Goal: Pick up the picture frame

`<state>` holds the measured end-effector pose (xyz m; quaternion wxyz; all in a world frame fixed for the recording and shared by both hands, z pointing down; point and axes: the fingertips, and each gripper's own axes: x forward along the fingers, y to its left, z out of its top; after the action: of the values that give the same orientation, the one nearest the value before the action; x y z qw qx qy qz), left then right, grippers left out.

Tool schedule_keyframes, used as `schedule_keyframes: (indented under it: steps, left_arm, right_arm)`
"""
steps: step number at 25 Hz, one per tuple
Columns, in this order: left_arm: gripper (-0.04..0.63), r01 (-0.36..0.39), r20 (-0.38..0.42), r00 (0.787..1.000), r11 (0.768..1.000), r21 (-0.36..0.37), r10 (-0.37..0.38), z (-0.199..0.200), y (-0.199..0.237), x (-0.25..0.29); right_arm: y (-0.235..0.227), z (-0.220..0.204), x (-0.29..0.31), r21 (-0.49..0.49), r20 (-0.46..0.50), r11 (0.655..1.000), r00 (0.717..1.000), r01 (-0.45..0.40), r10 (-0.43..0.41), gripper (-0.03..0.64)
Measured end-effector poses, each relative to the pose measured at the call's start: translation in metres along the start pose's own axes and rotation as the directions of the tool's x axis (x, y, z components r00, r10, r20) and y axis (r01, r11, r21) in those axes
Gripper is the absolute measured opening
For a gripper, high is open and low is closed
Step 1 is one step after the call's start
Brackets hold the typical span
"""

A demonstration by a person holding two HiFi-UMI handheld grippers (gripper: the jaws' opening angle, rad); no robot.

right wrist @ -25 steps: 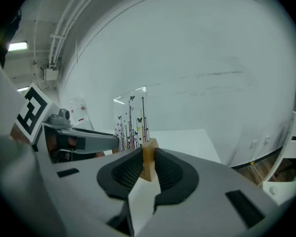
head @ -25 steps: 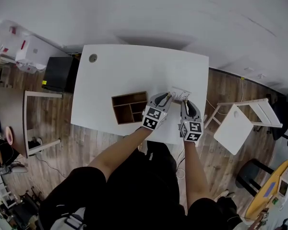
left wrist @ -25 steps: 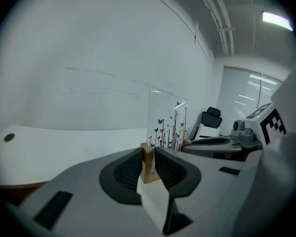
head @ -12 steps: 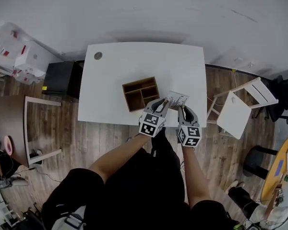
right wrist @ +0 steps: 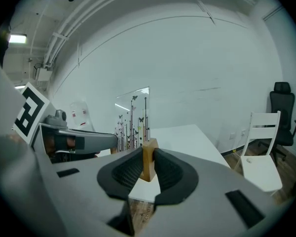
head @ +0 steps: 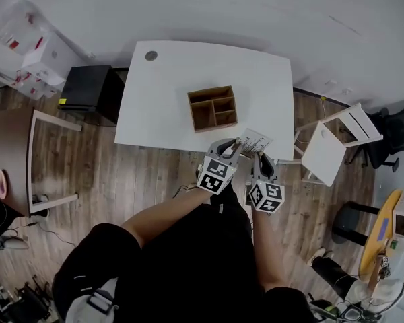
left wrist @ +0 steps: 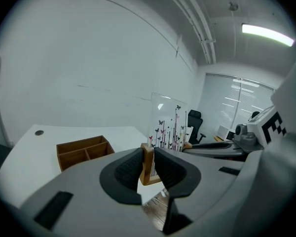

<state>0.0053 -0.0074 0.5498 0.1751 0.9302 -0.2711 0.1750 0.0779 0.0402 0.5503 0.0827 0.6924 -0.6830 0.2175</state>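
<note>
The picture frame (head: pixel 254 140) is a clear panel printed with butterflies and stems, standing on small wooden feet. It hangs in the air at the near edge of the white table (head: pixel 168 79), held from both sides. My left gripper (head: pixel 233 147) is shut on the frame's left wooden foot (left wrist: pixel 147 163), with the panel (left wrist: pixel 168 122) rising beyond it. My right gripper (head: pixel 258 157) is shut on the right wooden foot (right wrist: pixel 148 158). Each gripper shows in the other's view, the left gripper (right wrist: pixel 79 139) and the right gripper (left wrist: pixel 222 146).
A wooden compartment box (head: pixel 213 108) sits on the table behind the frame. A white chair (head: pixel 333 147) stands to the right and a black office chair (head: pixel 397 136) beyond it. A black cabinet (head: pixel 87 89) and a wooden frame table (head: pixel 47 160) stand to the left.
Both grippers have drawn back from the table top toward the person with the frame between them. The frame has come off the table and now hangs at its near edge.
</note>
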Motion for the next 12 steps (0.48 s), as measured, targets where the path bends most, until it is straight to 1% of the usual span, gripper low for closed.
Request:
schedule_keyframes:
  steps: [4, 8, 12]
  left_arm:
    - [0.077, 0.030, 0.053, 0.998, 0.999, -0.030, -0.028, -0.001, -0.011, -0.022]
    - [0.074, 0.058, 0.047, 0.997, 0.998, -0.027, -0.057, -0.012, -0.027, -0.032]
    - [0.072, 0.079, 0.056, 0.995, 0.997, 0.000, -0.079, -0.005, -0.050, -0.040]
  right_arm:
    - [0.012, -0.005, -0.023, 0.001, 0.010, 1.000, 1.000, 0.013, -0.013, 0.083]
    - [0.012, -0.016, -0.044, 0.005, -0.002, 1.000, 1.000, 0.023, -0.023, 0.081]
    - [0.007, -0.013, -0.066, 0.021, 0.022, 0.999, 0.999, 0.038, -0.038, 0.081]
